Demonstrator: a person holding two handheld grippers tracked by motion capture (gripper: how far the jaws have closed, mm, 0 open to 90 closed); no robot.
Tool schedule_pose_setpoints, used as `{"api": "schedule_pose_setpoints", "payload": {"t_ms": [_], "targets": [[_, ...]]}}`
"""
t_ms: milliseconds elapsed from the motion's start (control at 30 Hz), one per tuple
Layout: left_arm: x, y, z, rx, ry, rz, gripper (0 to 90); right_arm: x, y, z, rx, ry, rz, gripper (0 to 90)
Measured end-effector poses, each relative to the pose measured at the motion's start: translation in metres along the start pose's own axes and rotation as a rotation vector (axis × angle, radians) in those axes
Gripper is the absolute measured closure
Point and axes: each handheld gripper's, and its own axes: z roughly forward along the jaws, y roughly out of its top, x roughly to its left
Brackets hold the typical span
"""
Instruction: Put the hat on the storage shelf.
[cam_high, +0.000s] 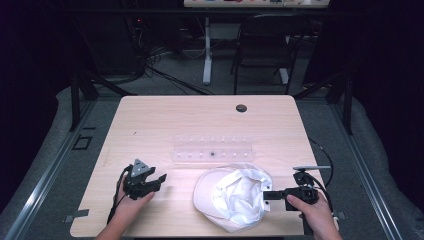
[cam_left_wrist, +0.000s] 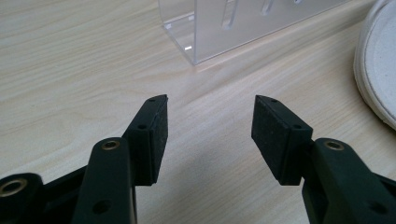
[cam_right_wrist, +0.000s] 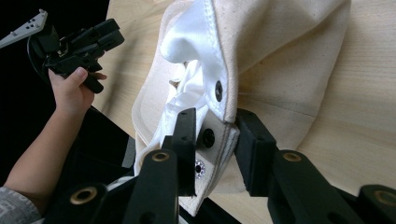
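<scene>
A white cap (cam_high: 235, 197) lies upside down on the wooden table (cam_high: 170, 120), its shiny lining facing up. My right gripper (cam_high: 266, 195) comes in from the cap's right side. In the right gripper view the right gripper (cam_right_wrist: 217, 135) is shut on the cap's (cam_right_wrist: 280, 60) back edge, where the snap strap sits, with one pad inside the cap and the other outside. My left gripper (cam_high: 161, 180) rests low over the table, left of the cap and apart from it. Its jaws stand open over bare wood (cam_left_wrist: 210, 121), and the cap's brim (cam_left_wrist: 378, 70) lies off to their right.
A clear acrylic rack (cam_high: 212, 150) with a row of slots stands behind the cap, and its corner (cam_left_wrist: 243, 23) is ahead of the left jaws. A cable hole (cam_high: 241, 108) is near the table's far edge. A black chair (cam_high: 265, 45) stands beyond the table.
</scene>
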Motion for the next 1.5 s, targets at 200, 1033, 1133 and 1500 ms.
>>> {"api": "schedule_pose_setpoints", "payload": {"t_ms": [200, 1033, 1133, 1500], "targets": [[0.000, 0.000, 0.000, 0.000, 0.002, 0.000, 46.5, 0.002, 0.002, 0.004, 0.015, -0.009, -0.004, 75.8], [0.000, 0.000, 0.000, 0.006, 0.004, 0.005, 46.6, 0.023, 0.023, -0.007, 0.014, -0.182, -0.075, 79.4], [0.000, 0.000, 0.000, 0.007, 0.003, 0.001, 46.6, 0.021, 0.025, -0.006, 0.027, -0.180, -0.045, 79.4], [0.000, -0.001, 0.001, 0.010, 0.000, 0.001, 46.6, 0.023, 0.028, -0.007, 0.059, -0.186, -0.033, 79.7]]}}
